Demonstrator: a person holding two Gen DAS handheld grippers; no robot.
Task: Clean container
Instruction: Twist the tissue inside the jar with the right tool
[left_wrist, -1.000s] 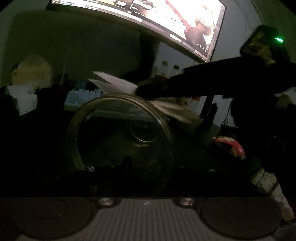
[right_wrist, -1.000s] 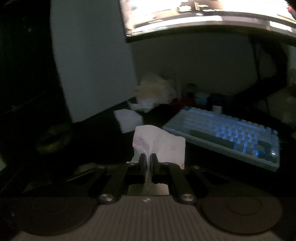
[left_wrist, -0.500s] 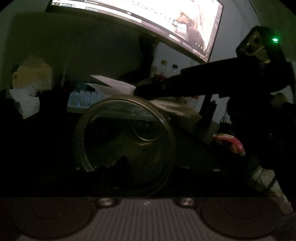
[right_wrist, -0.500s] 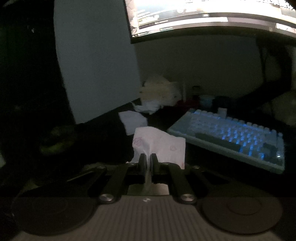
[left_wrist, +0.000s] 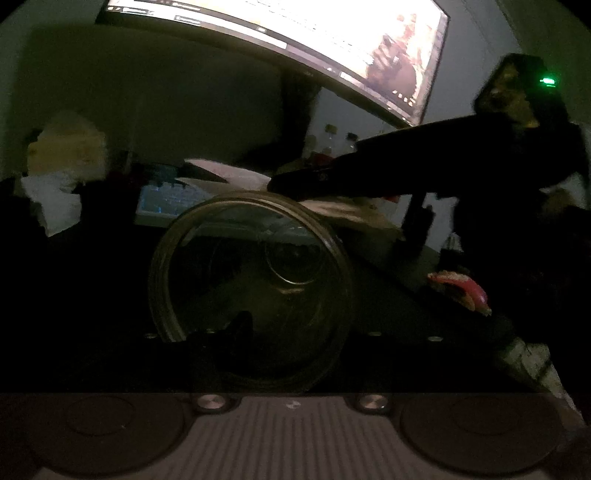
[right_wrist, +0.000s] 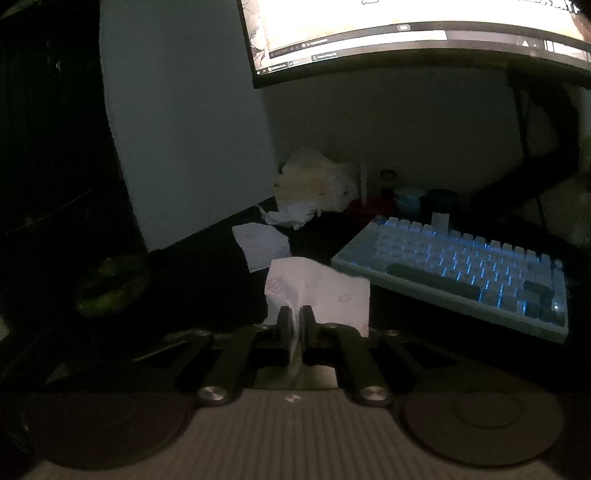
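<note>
A clear glass container (left_wrist: 251, 291) fills the middle of the left wrist view, its round mouth facing the camera. My left gripper (left_wrist: 236, 332) is shut on its rim; the fingers are dark and hard to make out. My right gripper (right_wrist: 294, 314) is shut on a white tissue (right_wrist: 325, 291) with faint pink print. In the left wrist view the right gripper (left_wrist: 295, 181) reaches in from the right, with the tissue (left_wrist: 229, 171) just above the container's upper rim.
A lit curved monitor (right_wrist: 424, 26) hangs over the dark desk. A backlit blue keyboard (right_wrist: 461, 273) lies at the right. Crumpled tissues (right_wrist: 291, 214), a flat tissue (right_wrist: 262, 243) and a pale plastic bag (right_wrist: 317, 181) lie behind. A green object (right_wrist: 110, 291) sits at the left.
The right gripper with the tissue has lifted a little and moved back over the desk. The container has shifted slightly right in the left wrist view, still held.
</note>
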